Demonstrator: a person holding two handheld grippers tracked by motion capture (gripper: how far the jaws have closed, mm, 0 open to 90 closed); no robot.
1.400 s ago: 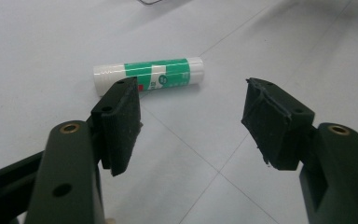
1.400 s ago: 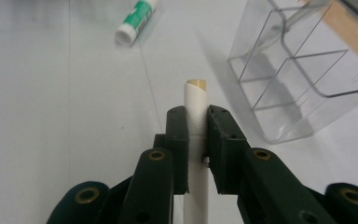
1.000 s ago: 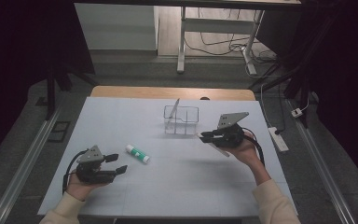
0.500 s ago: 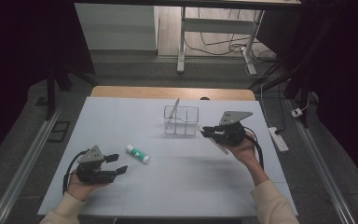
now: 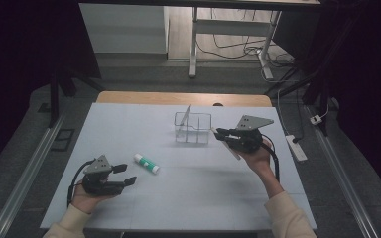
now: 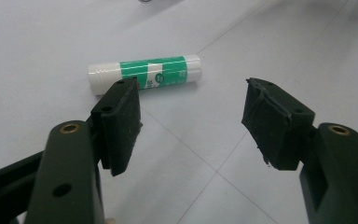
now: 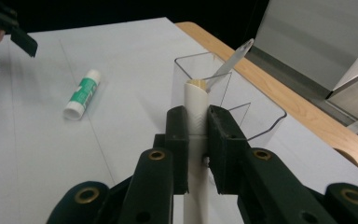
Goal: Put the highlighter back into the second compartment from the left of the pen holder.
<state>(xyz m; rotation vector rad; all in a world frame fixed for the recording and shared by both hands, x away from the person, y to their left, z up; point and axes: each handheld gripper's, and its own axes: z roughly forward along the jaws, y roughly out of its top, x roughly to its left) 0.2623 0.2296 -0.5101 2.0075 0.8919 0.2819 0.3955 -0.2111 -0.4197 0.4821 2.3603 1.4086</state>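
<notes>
From my station I take the clear plastic organizer (image 5: pixel 192 128) as the landmark. Nearest me, well to its near left, my left gripper (image 5: pixel 124 174) hovers low over the table (image 5: pixel 258 198) with its jaws wide apart and nothing between them. The green-and-white glue stick (image 5: pixel 146 163) lies flat just beyond that gripper, between it and the organizer; in the left gripper view the glue stick (image 6: pixel 144 73) lies crosswise ahead of the pads, its long axis running across the opening rather than along it. Farther out, just to the right of the organizer, my right gripper (image 5: pixel 218 133) is clamped narrow on a white tube-shaped stick (image 7: pixel 196 121). The stick's long axis follows the jaws, and its forward end points at the organizer's near compartment, close to the rim but not yet inside as far as I can tell. A thin flat strip (image 7: pixel 233 58) already leans in the organizer. I judge the right hand nearer the organizer, so the coming move turns on carrying the stick's tip over that rim.
</notes>
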